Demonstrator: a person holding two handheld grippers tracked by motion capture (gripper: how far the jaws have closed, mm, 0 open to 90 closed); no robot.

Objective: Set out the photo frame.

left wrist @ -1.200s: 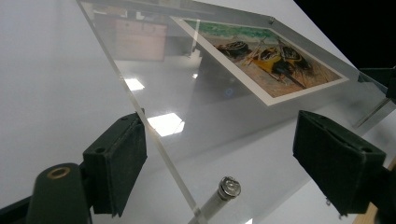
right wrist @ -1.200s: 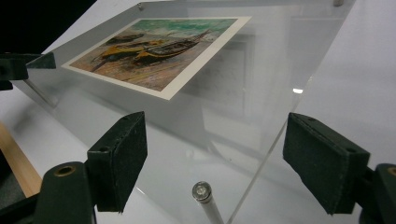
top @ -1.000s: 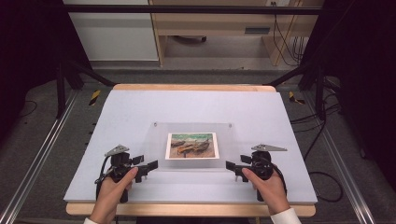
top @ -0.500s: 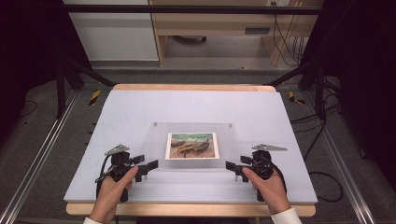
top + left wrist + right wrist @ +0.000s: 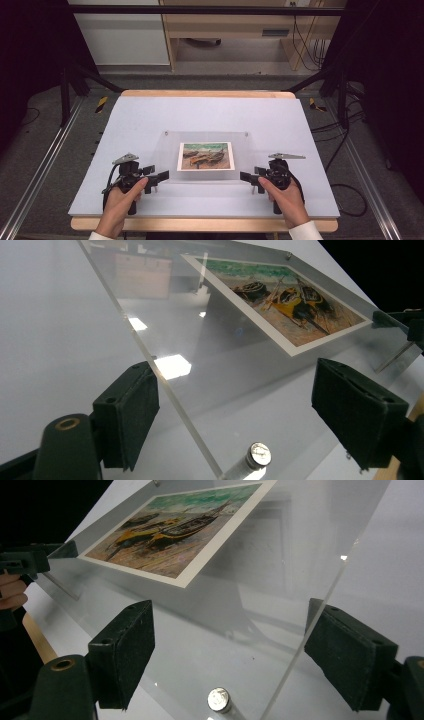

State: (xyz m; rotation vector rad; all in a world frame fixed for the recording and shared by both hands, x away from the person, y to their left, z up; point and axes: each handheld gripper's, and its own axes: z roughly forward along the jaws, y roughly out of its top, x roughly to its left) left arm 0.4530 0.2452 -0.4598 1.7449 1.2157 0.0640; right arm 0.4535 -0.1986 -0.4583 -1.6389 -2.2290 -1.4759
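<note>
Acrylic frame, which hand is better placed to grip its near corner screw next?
Left, narrowly: the left gripper fingers straddle the frame corner with the near-left screw almost centred between them; the right gripper has the near-right screw slightly off-centre.

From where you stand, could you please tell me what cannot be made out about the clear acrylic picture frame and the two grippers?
- Clear acrylic picture frame: in the high view its transparent edges blend into the pale table.
- Left gripper: its jaws straddle the frame's corner; the glare hides any contact.
- Right gripper: likewise, reflections hide any contact.
- Silver standoff screw: cut off by the left gripper view's bottom edge.
</note>
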